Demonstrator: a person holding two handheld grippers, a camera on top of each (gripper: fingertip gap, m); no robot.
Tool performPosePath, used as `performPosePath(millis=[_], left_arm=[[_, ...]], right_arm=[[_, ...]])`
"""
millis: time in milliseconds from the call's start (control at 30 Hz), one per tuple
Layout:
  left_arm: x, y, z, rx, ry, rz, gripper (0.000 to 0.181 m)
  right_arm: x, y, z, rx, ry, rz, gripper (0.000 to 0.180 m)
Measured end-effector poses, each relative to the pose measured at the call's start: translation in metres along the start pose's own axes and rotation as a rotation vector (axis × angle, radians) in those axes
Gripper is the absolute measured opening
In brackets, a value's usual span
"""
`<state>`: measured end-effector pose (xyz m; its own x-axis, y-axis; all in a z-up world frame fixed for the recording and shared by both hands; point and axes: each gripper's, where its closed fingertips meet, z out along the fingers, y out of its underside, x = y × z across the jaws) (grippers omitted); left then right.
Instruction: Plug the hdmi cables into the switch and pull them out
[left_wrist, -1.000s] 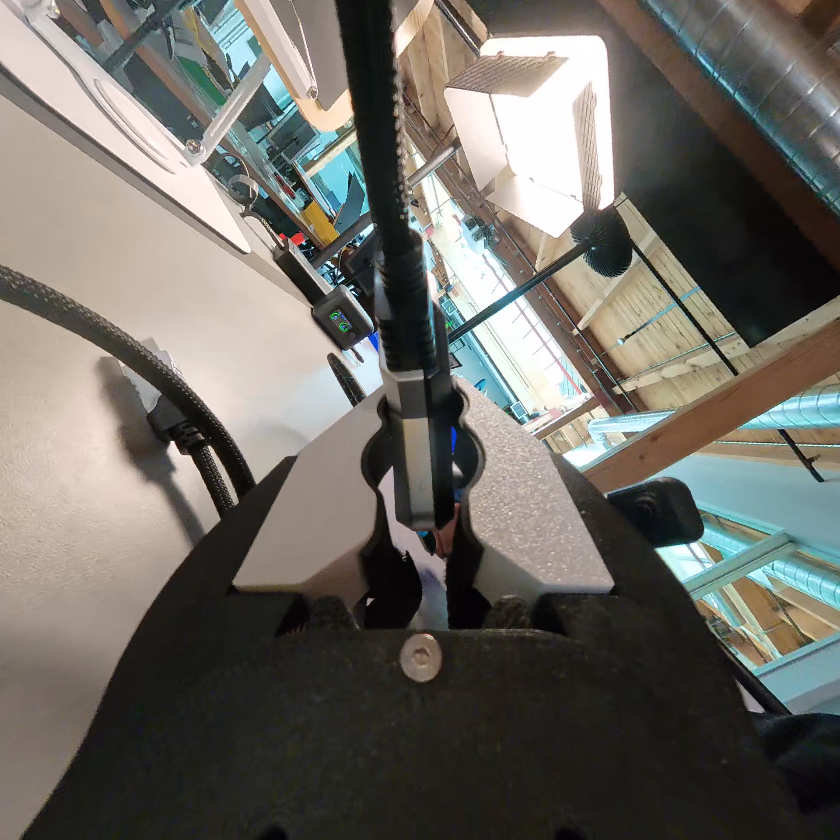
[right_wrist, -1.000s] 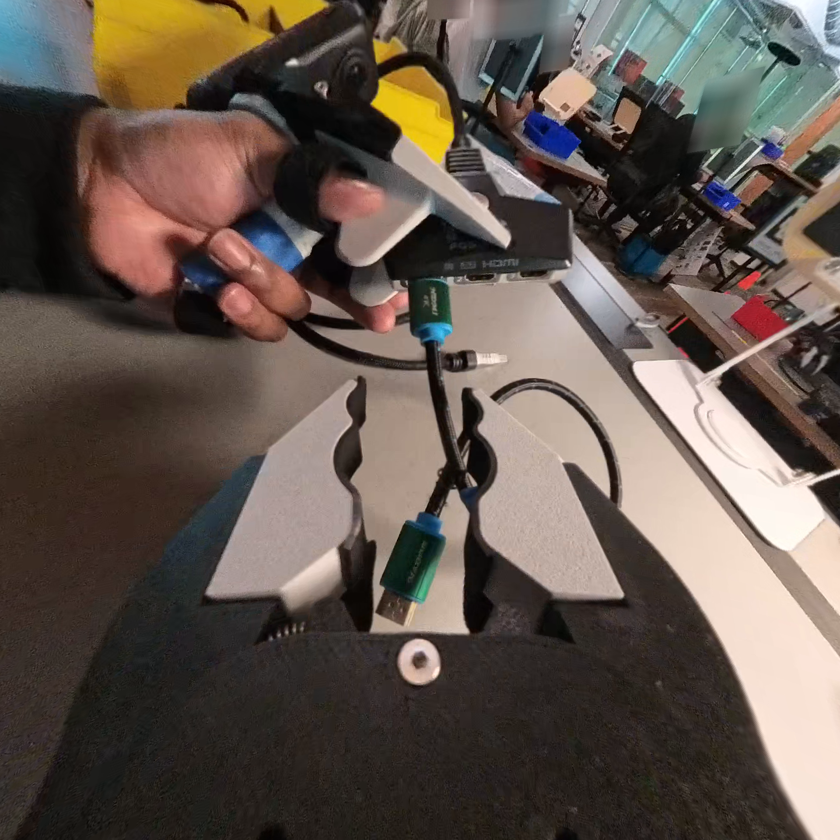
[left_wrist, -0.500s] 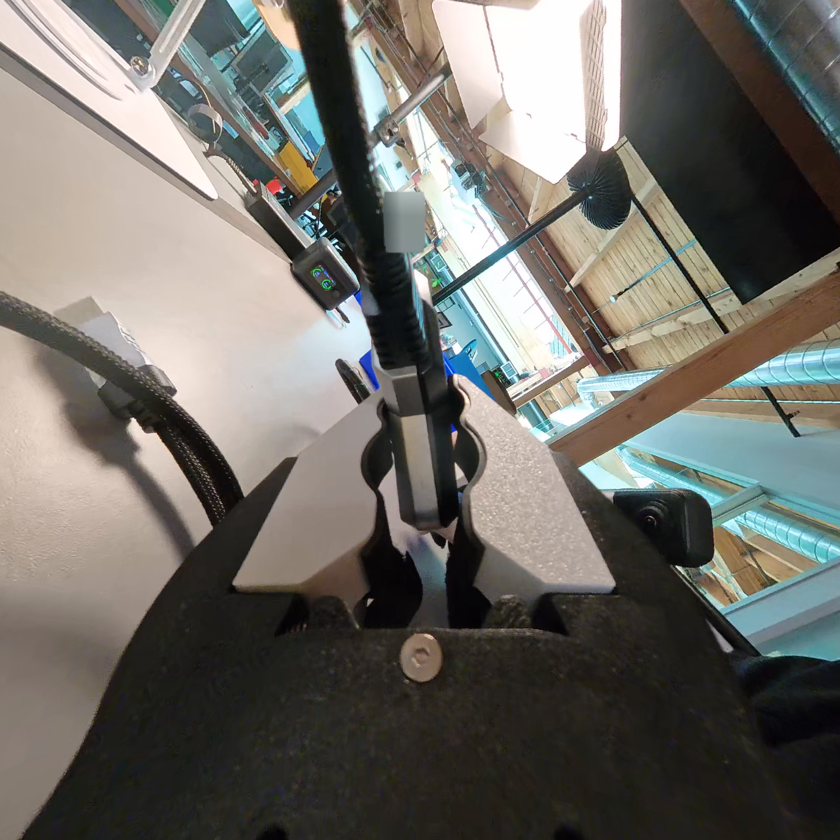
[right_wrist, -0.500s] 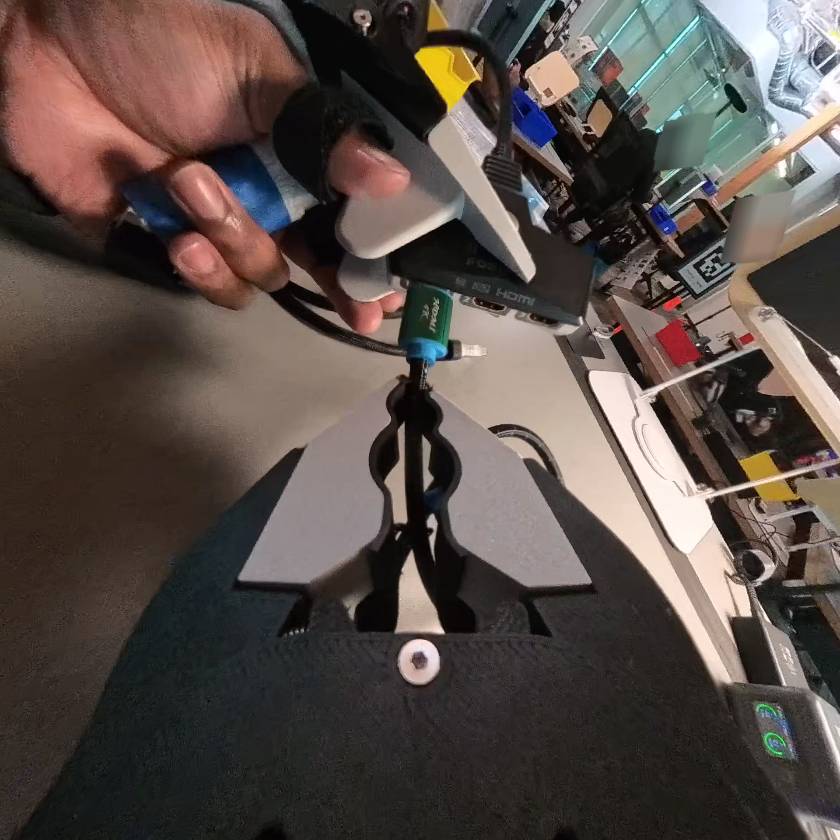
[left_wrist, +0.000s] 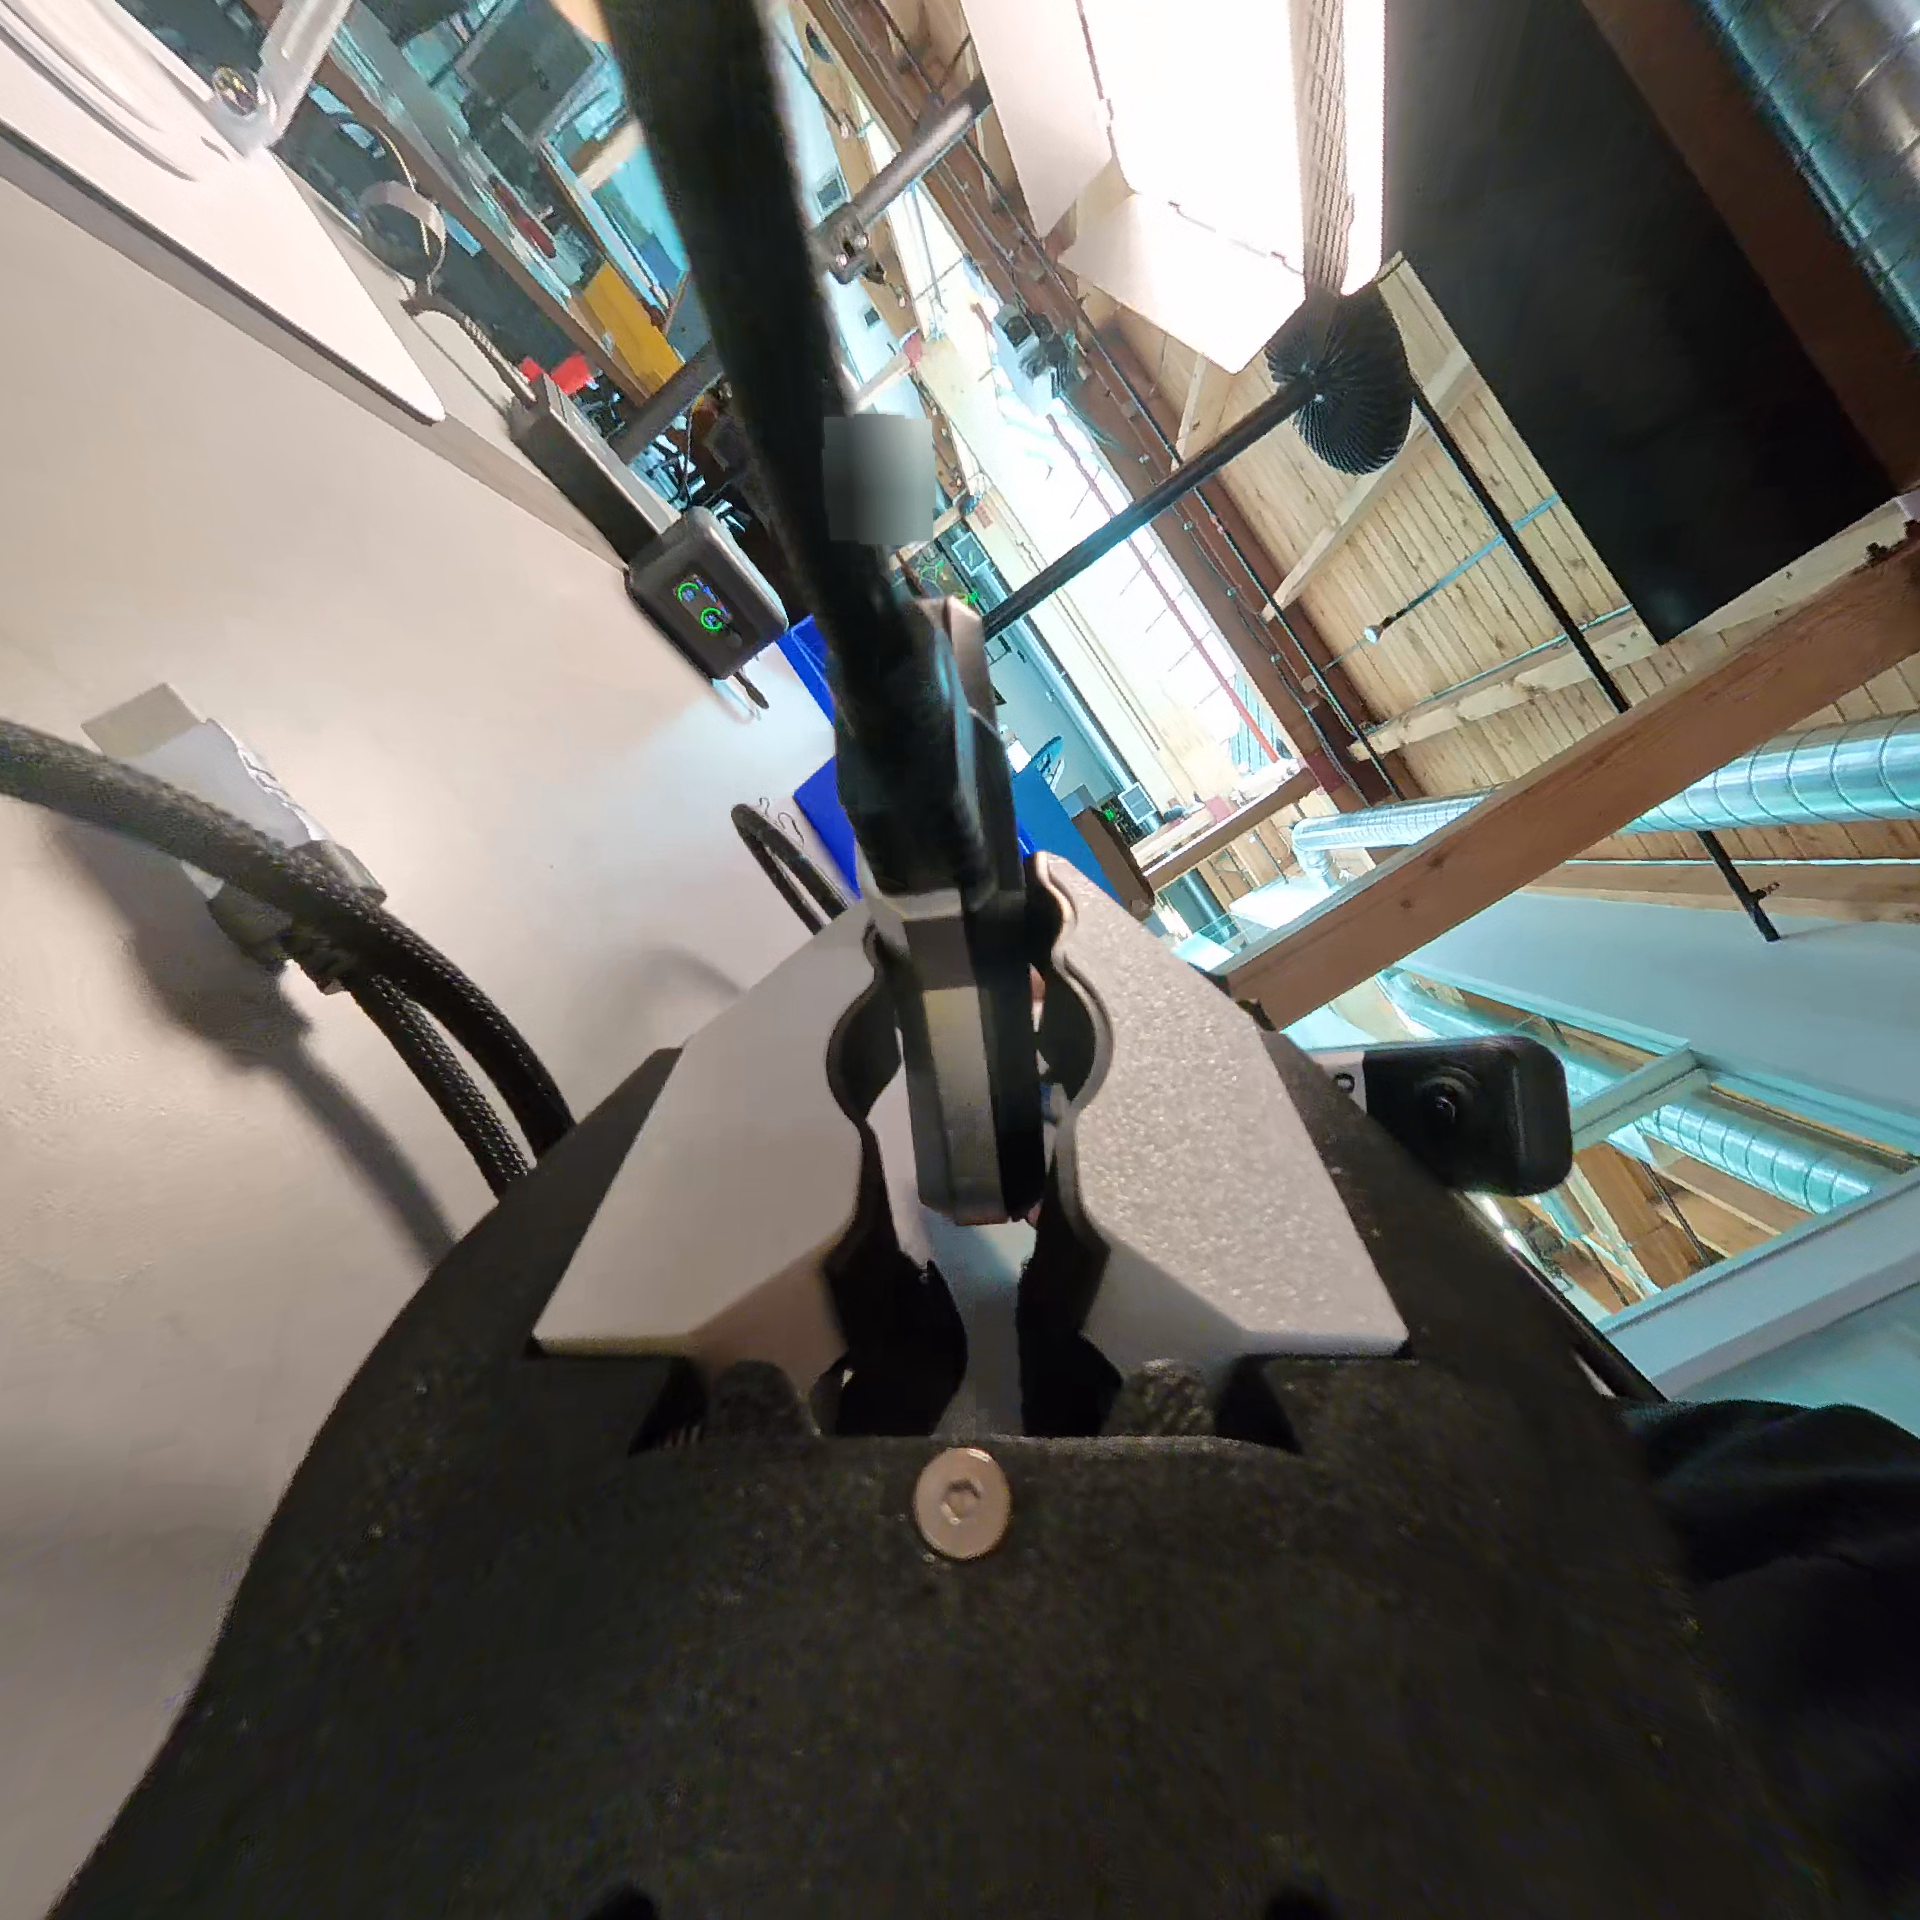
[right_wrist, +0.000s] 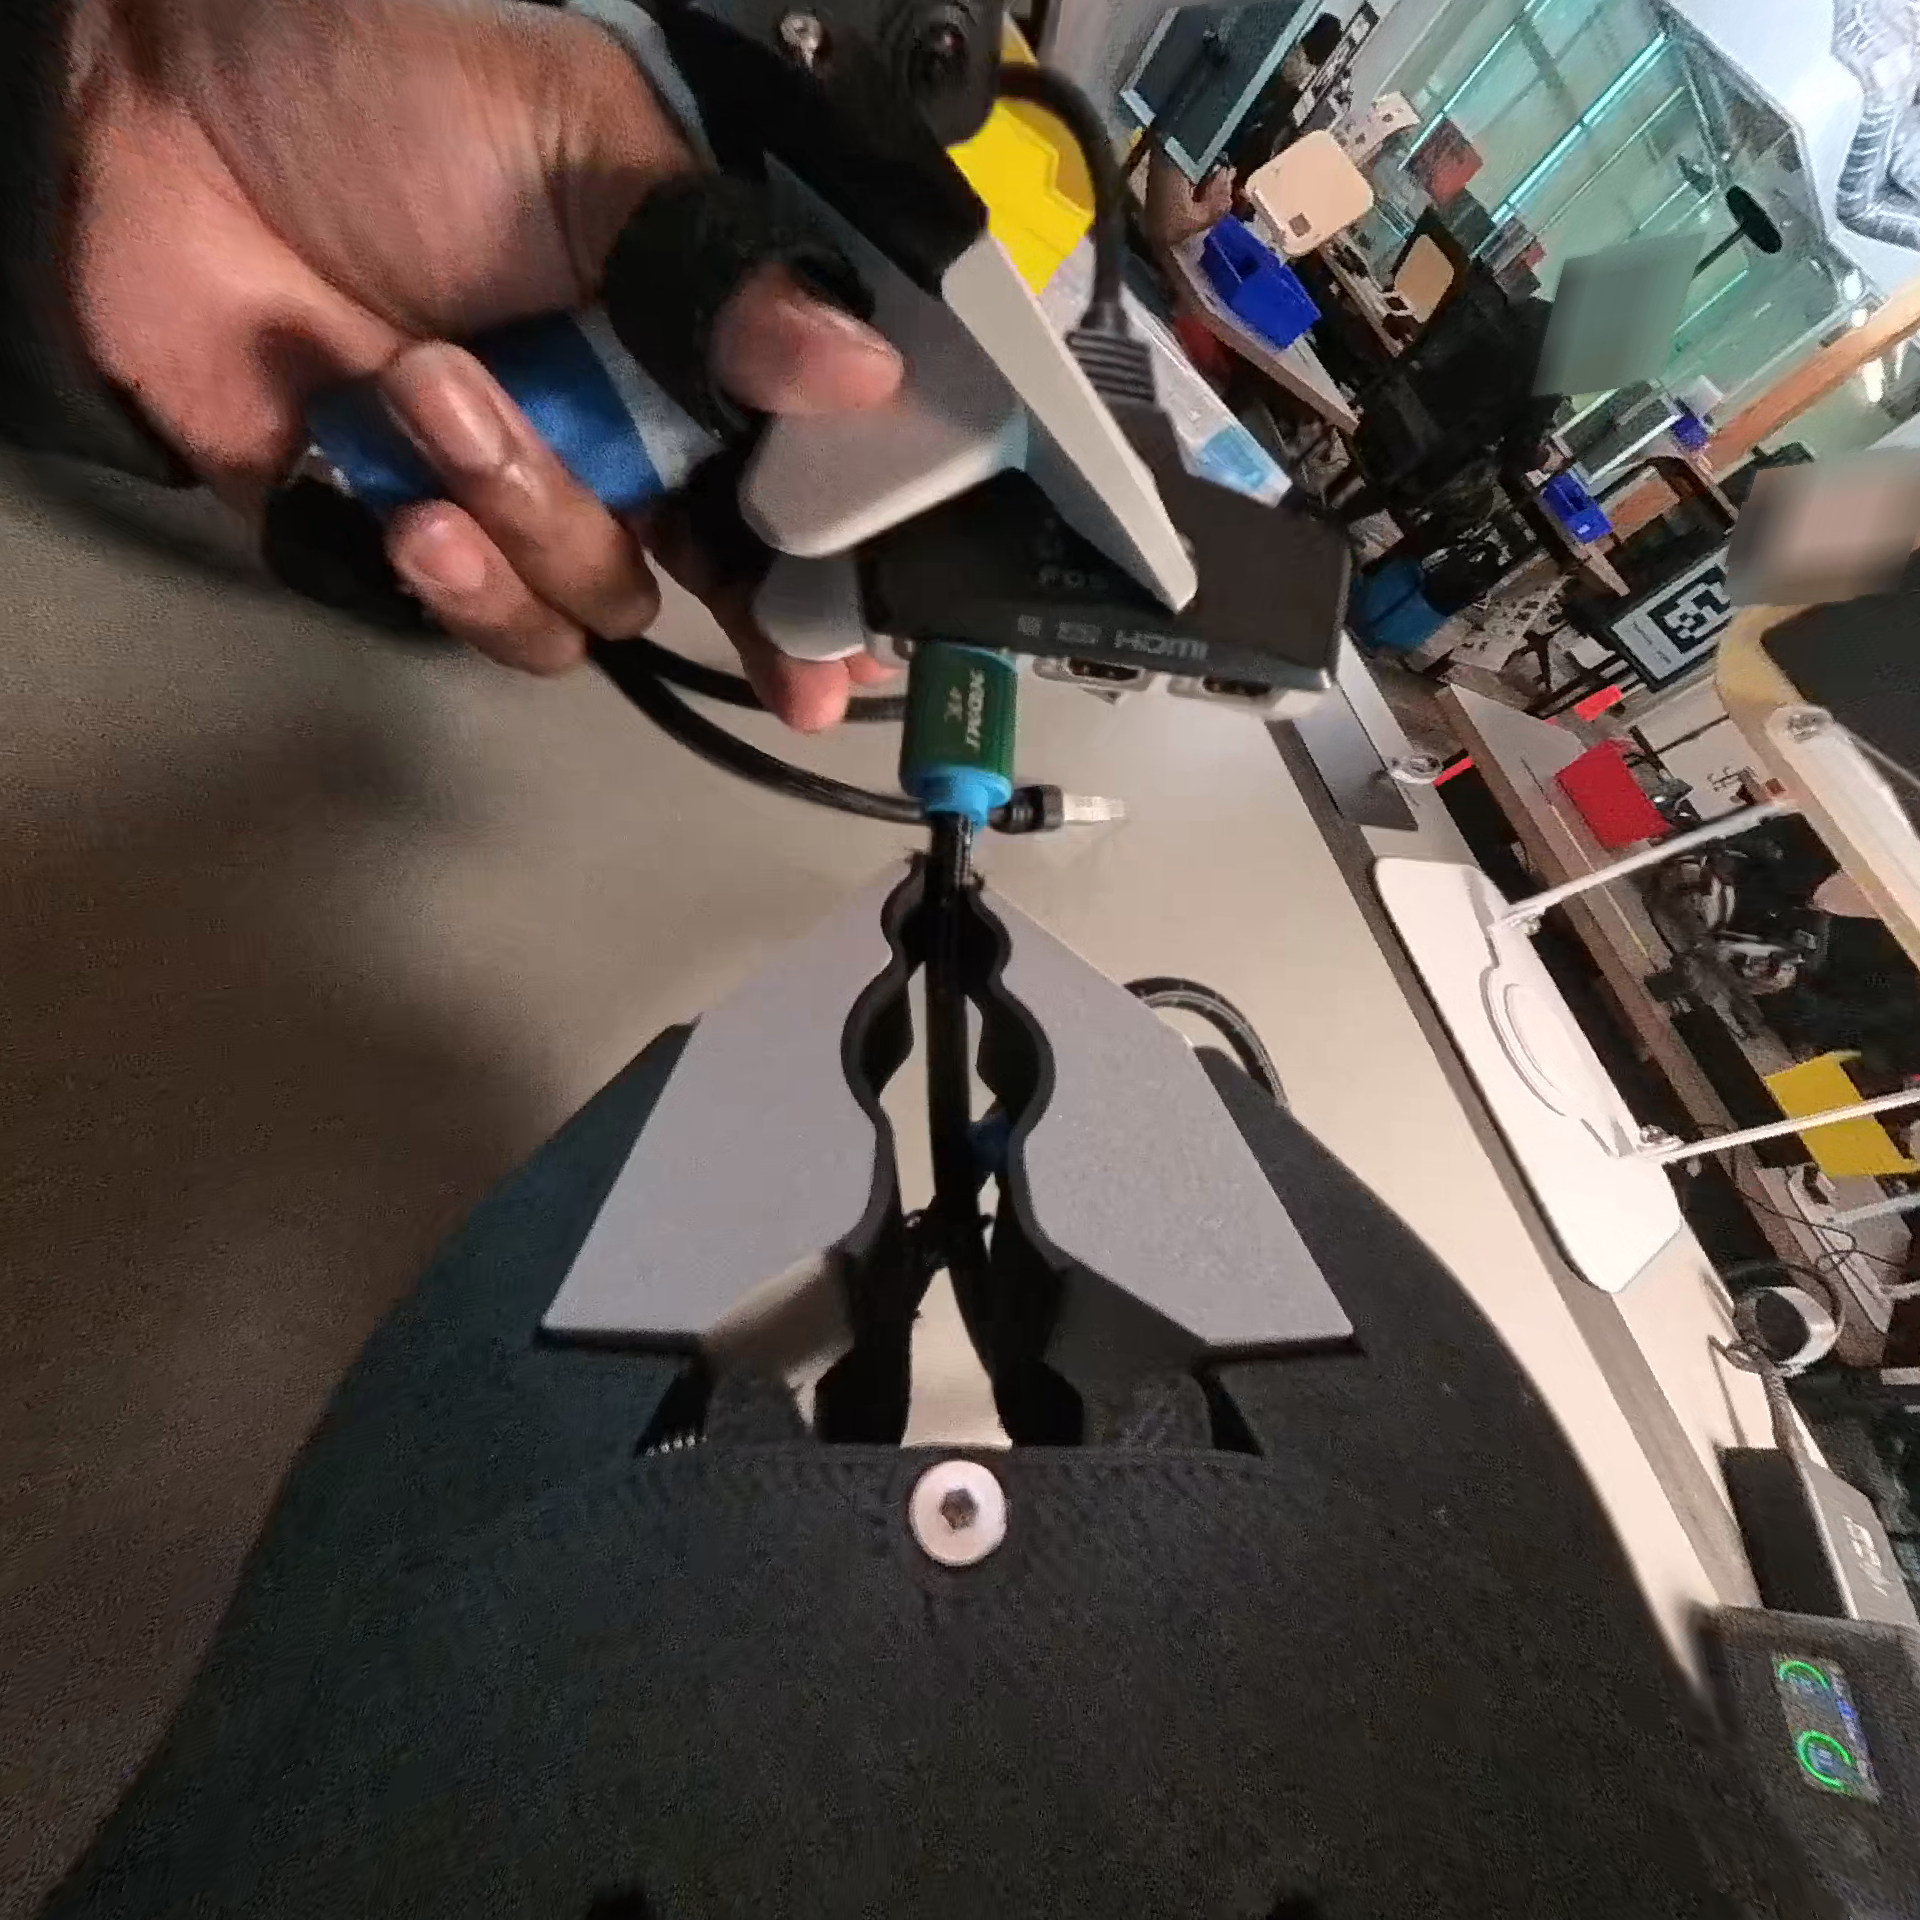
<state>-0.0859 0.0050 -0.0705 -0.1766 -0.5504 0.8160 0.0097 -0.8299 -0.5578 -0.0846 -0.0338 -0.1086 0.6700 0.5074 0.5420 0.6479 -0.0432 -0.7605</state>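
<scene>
Right wrist view: the switch (right_wrist: 1226, 582) sits up at centre, pinched in the left gripper (right_wrist: 1049, 520), with a hand (right_wrist: 343, 291) on that gripper at far left. One plug (right_wrist: 956, 717) goes into the switch's near face at its left end, empty ports to its right. The plug's cable (right_wrist: 951, 997) runs down between the right gripper (right_wrist: 940, 894) fingers. The table (right_wrist: 1195, 883) lies below; a second cable (right_wrist: 790, 779) crosses behind the plug.

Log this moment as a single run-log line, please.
left tool: shut on HDMI switch | right tool: shut on thin black cable below green plug | green plug seated in switch port | neighbouring ports empty
</scene>
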Motion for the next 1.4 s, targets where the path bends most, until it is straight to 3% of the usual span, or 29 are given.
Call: performPosePath(millis=[500, 633, 1000, 1400], left_arm=[[0.012, -0.001, -0.007, -0.030, 0.076, -0.012, 0.022], [0.013, 0.003, 0.001, -0.010, 0.049, 0.013, 0.023], [0.007, 0.016, 0.012, -0.025, 0.004, 0.020, 0.026], [-0.002, 0.010, 0.013, 0.029, -0.066, 0.027, 0.026]], right_arm=[[-0.001, -0.014, -0.004, 0.029, -0.044, -0.074, 0.006], [-0.003, -0.013, -0.006, 0.005, 0.018, -0.137, 0.010], [-0.006, -0.006, -0.009, 0.043, -0.080, -0.099, 0.006], [-0.008, -0.006, -0.001, 0.016, -0.015, -0.049, 0.007]])
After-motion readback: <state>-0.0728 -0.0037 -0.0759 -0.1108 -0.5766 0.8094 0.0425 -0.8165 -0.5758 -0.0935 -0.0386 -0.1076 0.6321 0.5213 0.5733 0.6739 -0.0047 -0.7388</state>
